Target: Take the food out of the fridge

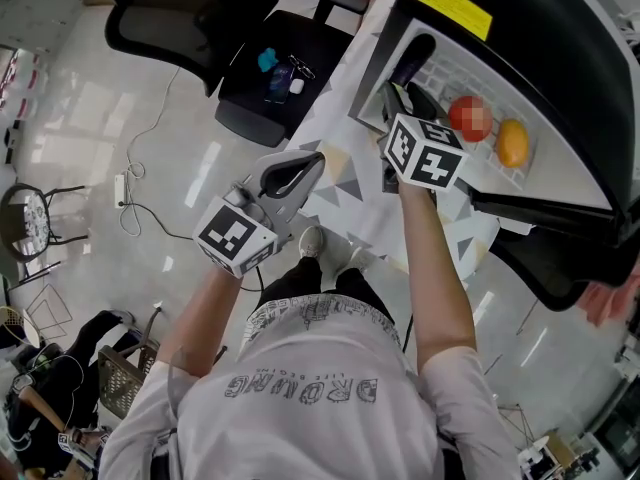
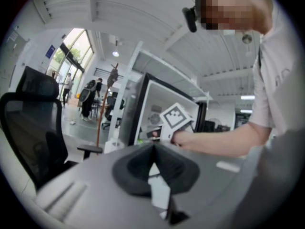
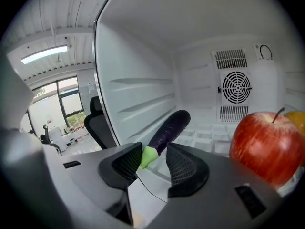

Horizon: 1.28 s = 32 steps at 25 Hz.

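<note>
In the right gripper view the orange [image 3: 299, 122] is only a sliver at 3 o'clock, behind the apple [image 3: 267, 144] and cut by the rim. The eggplant [image 3: 169, 127] has its green stem tip sunk behind the right gripper [image 3: 153, 152]; whether either jaw touches it cannot be told. In the left gripper view, distant figures [image 2: 90, 97] at 9 o'clock are too small to make out.

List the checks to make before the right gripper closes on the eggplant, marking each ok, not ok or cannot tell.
1. Fridge open: ok.
2. Right gripper jaws apart: ok.
3. Eggplant green stem end lined up between them: ok.
4. Apple off to the side, clear of the jaws: ok.
5. Left gripper shut, empty, outside: ok.
6. Jaws deep enough for a firm hold: cannot tell.
</note>
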### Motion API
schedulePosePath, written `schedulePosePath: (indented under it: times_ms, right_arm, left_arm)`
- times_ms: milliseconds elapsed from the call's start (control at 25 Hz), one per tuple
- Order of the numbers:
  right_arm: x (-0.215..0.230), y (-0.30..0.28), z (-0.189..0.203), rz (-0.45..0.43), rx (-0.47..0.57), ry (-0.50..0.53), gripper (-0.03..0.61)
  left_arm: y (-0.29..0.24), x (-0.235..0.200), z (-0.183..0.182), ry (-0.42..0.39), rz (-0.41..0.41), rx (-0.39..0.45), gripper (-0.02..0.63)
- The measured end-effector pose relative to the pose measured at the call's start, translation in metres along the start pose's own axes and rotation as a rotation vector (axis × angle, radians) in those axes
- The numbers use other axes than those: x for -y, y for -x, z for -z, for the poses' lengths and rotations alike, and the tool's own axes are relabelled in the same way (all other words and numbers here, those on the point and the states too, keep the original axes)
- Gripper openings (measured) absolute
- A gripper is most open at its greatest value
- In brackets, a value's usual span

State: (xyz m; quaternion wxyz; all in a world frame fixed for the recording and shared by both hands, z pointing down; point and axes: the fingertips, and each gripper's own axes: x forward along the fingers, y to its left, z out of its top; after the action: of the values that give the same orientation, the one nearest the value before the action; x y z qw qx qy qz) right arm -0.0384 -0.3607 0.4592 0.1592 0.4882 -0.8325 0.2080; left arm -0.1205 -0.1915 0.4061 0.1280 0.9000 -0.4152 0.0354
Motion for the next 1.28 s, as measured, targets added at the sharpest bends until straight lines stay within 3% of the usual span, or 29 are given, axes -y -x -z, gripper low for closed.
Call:
schedulePosePath:
  times_ms: [200, 480, 1280]
  right_arm:
    - [-0.001, -0.004, 0.002, 0.042, -0.037, 0.043, 0.126]
    - [0.005, 0.0, 0.003, 0.061, -0.024, 0.024, 0.116]
    - [-0.004, 0.075, 0.002, -0.013, 0.088, 0.048, 0.107]
  left_arm:
    - [0.005, -0.004, 0.0, 0.002, -0.003, 0.001, 0.003]
    - [0.008, -0.004, 0.001, 0.003, 0.005, 0.004, 0.003]
    - [0.007, 0.034, -0.003, -0.039, 0.058, 0.002, 0.004]
